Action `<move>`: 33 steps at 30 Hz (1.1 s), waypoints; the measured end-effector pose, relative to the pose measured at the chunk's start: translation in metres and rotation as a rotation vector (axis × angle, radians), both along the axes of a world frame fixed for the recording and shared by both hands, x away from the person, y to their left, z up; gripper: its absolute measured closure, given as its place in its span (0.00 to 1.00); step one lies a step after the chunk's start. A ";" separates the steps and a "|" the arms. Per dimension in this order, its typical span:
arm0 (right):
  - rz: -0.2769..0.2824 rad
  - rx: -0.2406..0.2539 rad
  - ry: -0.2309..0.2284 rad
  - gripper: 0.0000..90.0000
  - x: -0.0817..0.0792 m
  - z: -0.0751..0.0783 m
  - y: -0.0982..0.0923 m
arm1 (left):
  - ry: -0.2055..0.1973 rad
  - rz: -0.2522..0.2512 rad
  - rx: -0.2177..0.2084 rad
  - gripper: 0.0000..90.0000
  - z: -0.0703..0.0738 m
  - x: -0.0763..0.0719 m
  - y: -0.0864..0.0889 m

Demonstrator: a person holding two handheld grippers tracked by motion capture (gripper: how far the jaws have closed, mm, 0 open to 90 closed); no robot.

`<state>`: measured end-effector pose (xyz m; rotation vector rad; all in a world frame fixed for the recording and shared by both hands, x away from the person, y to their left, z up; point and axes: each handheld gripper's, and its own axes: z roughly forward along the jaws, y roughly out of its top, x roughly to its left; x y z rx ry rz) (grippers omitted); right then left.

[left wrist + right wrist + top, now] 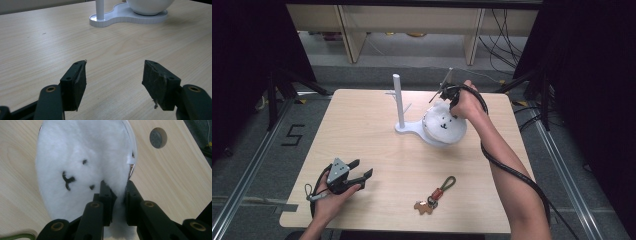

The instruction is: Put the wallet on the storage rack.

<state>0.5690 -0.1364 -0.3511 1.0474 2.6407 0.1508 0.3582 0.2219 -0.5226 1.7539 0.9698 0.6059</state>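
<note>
white plush, round and flat, with a small stitched black face: the fluffy pouch point(80, 170) sits over the wide dish end of the white plastic stand point(412, 128), toward the far right of the wooden table point(362, 145). the right gripper point(117, 188) comes from above and its jaws are pinched on a fold of fur at the pouch's edge, beside what looks like a zip or metal rim; the pile bulges between the pads. to do this step well, the pinch probably needs to take the fabric beneath the fur rather than the pile alone, and the lift should go straight and slow so that the soft body does not slip out or drag the light stand along. the stand's thin upright post point(398, 100) rises just left of the pouch. the left gripper point(360, 176) rests near the table's left front, jaws apart, nothing between them. a keychain point(435, 196) with an olive loop and a small brown charm lies at the front, well apart from the stand. the tabletop is pale, matte woodgrain.
</note>
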 end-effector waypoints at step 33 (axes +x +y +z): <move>-0.066 0.066 -0.086 0.53 0.003 -0.007 -0.011 | 0.001 0.001 -0.001 0.39 0.000 0.000 0.000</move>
